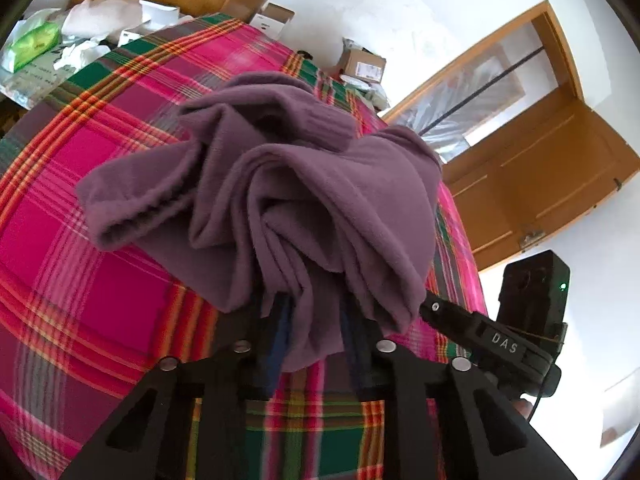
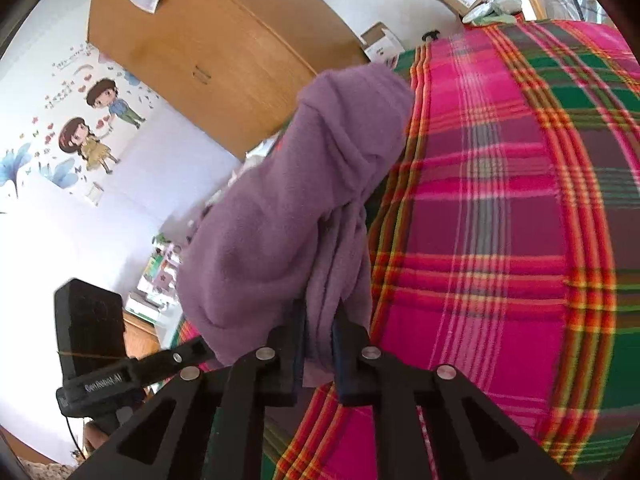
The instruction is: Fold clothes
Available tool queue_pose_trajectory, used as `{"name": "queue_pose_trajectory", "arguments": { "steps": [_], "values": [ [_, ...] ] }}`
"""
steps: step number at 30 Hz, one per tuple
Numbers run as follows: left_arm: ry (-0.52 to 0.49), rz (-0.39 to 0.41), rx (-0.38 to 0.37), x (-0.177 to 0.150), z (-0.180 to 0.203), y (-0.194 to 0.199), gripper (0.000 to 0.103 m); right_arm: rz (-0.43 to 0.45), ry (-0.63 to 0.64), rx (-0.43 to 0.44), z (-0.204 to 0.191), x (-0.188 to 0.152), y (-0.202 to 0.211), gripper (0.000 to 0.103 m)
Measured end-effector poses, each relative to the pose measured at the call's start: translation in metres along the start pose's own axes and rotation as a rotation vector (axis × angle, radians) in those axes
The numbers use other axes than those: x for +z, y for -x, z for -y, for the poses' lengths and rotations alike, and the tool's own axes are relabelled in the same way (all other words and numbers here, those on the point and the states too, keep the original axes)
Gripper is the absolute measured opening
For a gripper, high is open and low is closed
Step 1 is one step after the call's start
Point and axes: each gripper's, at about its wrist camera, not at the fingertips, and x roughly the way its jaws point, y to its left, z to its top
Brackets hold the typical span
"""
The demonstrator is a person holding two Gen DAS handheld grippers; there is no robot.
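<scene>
Purple fleece garment [image 1: 280, 184], bunched in soft folds, lifted above plaid bedspread [image 1: 120, 280]

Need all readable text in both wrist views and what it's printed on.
"DAS": white letters on the black arm of the right gripper, seen in the left wrist view.
"GenRobot.AI": white print on the black arm of the left gripper, seen in the right wrist view; small, so the reading is a best effort.
Brown cardboard boxes by the wall carry white labels: too small to read.
Cartoon wall sticker: script too blurred.
</scene>
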Motion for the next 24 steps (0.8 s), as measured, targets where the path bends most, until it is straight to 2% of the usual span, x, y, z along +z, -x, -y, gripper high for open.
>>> {"name": "queue_pose_trajectory", "arguments": {
  "steps": [4,11,24],
  "values": [
    [-0.007,-0.011,-0.02,-0.007,0.013,-0.004,0.017,0.031,-0.001,-0.004,0.005,0.0,0.021,0.011],
    [-0.025,-0.049,-0.079,-0.02,0.044,-0.022,0.017,0.105,-0.032,-0.033,0.015,0.004,0.048,0.009],
    [-0.117,-0.161,-0.182,-0.039,0.121,-0.085,0.017,0.24,-0.101,-0.14,0.065,0.007,0.122,0.007]
  ]
}}
